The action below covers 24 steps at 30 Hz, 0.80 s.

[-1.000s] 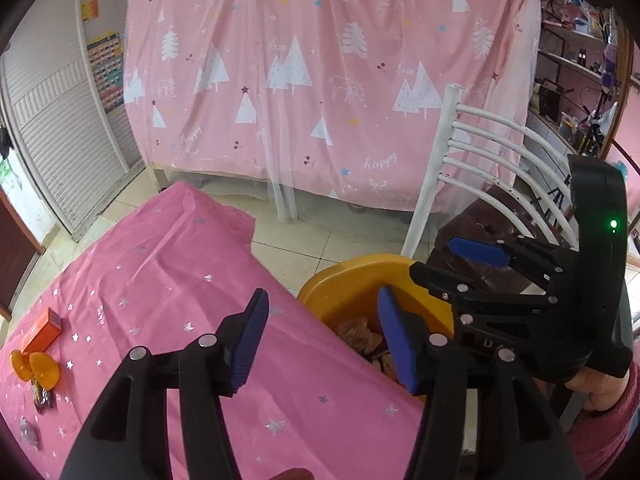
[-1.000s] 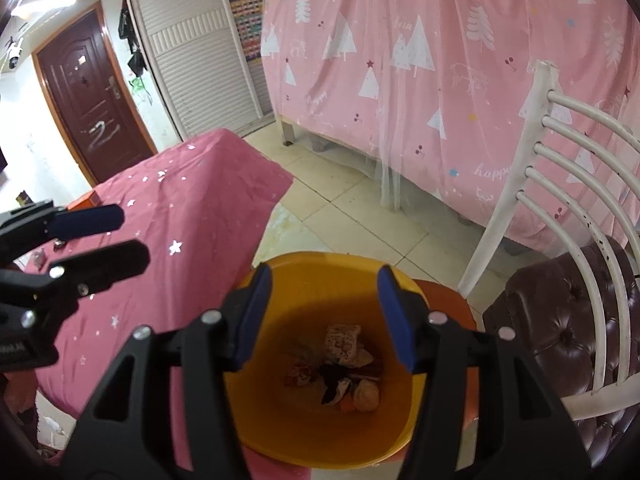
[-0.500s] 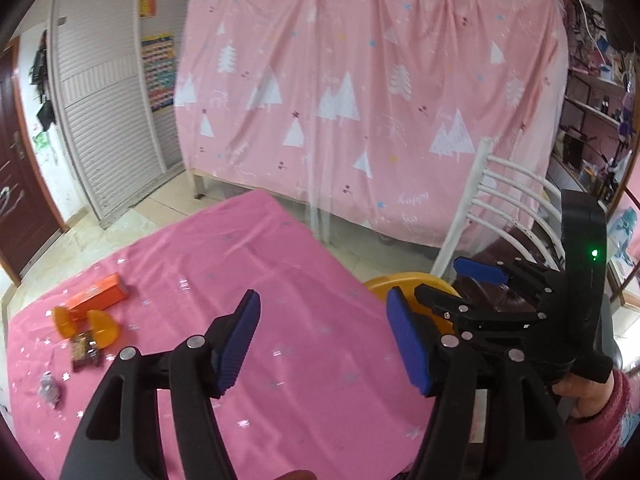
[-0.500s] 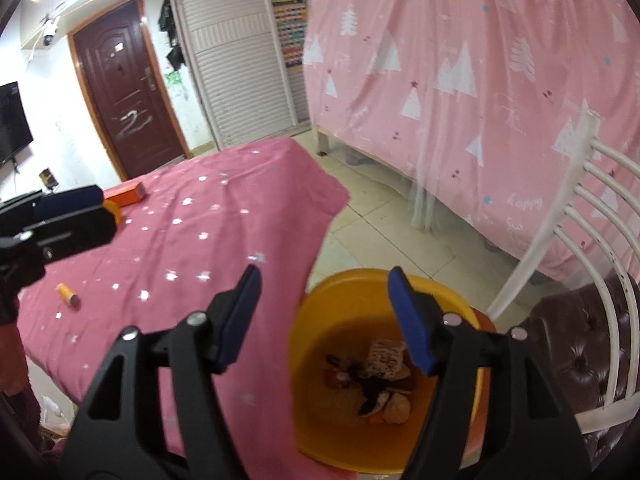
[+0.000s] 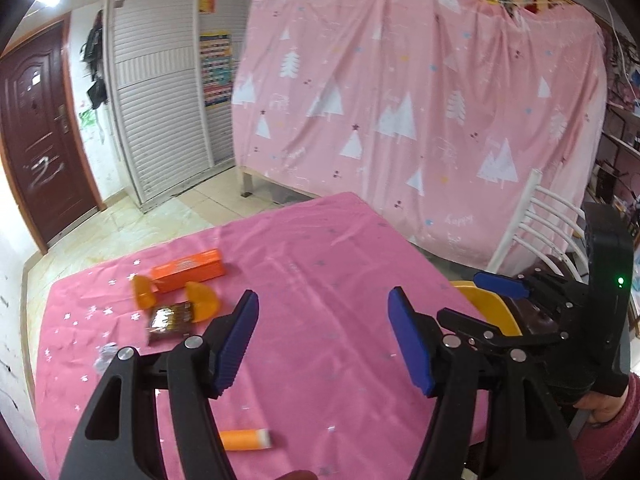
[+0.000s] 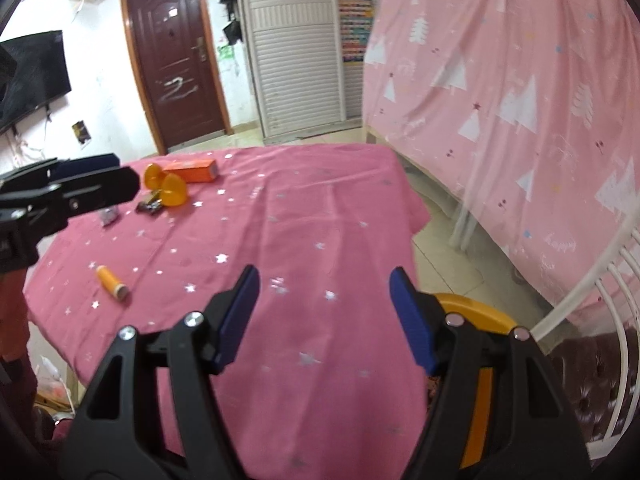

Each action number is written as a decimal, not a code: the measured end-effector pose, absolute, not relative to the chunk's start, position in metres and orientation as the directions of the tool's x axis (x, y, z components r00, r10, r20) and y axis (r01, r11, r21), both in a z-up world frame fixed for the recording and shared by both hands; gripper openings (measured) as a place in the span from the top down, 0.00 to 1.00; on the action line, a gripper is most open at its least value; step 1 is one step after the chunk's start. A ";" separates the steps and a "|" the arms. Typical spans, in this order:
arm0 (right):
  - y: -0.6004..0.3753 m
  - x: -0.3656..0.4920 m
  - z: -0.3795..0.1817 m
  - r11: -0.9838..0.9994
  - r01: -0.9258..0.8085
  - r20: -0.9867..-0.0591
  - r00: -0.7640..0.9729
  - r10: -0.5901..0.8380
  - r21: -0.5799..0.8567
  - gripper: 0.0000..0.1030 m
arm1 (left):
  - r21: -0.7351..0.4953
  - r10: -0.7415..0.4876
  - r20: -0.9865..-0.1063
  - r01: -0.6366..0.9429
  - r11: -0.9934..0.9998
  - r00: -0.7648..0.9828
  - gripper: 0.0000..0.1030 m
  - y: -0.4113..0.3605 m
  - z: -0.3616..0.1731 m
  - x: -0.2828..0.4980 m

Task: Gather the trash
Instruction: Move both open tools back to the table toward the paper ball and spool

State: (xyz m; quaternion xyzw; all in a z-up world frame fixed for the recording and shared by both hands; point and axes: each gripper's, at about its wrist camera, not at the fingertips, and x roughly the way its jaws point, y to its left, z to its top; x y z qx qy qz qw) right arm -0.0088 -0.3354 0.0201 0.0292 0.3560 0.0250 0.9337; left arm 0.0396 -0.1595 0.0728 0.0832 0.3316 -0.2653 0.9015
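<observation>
Trash, on my table under its pink star-print cloth point(image 5: 320, 280):
- Orange carton point(image 5: 188, 266), lying flat toward the far left corner.
- Two orange plastic half-shells point(image 5: 204, 300), just in front of the carton, one on each side of the wrapper's far end.
- Dark foil wrapper point(image 5: 170, 320), touching the nearer half-shell.
- Small crumpled silvery scrap point(image 5: 105, 354), near the left edge, just beside the wrapper.
- Orange tube with a pale end point(image 5: 246, 439), lying alone near the front edge, well apart from the rest.

Receptacle: yellow tub point(image 6: 476, 314), off the table's right edge, beside a white-railed chair point(image 6: 592, 292) with a dark tufted seat. I cannot see into it.

Tools:
- My left gripper point(image 5: 322, 340): jaws wide apart, nothing between the blue pads, held over the table's middle.
- My right gripper point(image 6: 324, 314): jaws wide apart, nothing held, over the front right part of the table next to the tub.

Surroundings: pink tree-print curtain point(image 5: 420, 100), brown door point(image 6: 176, 64), white slatted cupboard point(image 5: 160, 96).
</observation>
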 end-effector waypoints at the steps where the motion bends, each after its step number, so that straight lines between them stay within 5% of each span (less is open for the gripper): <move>1: -0.330 -0.008 0.021 0.997 -0.035 -0.663 0.745 0.072 0.069 0.36 | -0.027 -0.417 -0.641 0.524 0.851 0.644 0.41 -0.152 0.073 0.042; 13: -0.263 0.005 0.027 0.979 -0.194 -0.665 0.724 0.181 0.056 0.20 | -0.016 -0.316 -0.652 0.404 0.915 0.689 0.33 -0.087 0.058 0.068; 24: -0.192 0.011 0.013 0.933 -0.360 -0.698 0.661 0.277 0.029 0.20 | -0.009 -0.215 -0.701 0.293 0.956 0.680 0.33 -0.031 0.025 0.104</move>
